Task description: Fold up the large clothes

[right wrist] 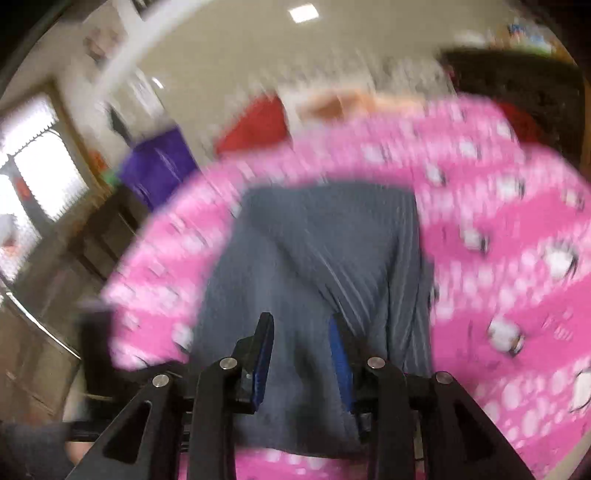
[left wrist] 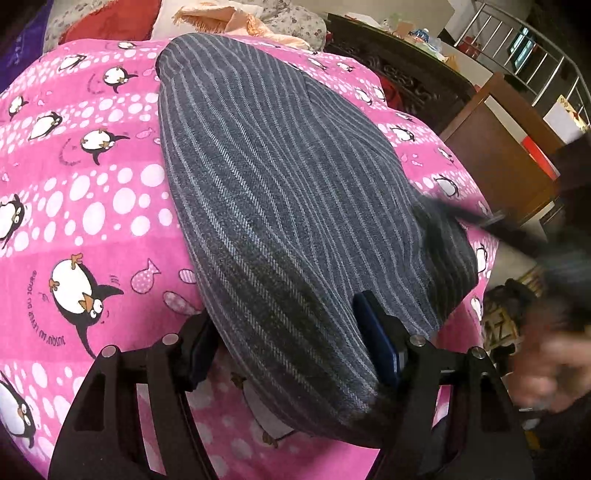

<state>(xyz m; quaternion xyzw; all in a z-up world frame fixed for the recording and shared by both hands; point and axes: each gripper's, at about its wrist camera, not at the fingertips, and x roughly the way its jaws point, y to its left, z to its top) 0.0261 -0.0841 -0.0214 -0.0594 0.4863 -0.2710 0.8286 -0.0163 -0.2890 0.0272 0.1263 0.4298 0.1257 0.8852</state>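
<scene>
Grey striped garment lies folded on pink penguin sheet, approx. in its middle. My left gripper has jaws wide apart, one on each side of the garment's near end, fabric between them but not pinched. My right gripper is above the garment, jaws apart w/ nothing held; right wrist view is blurred. Wooden furniture stands beside the bed.

A bed under a pink penguin-print sheet carries a folded grey striped garment lying directly on it, running lengthwise from the near edge toward the far edge, where bedding is piled.
</scene>
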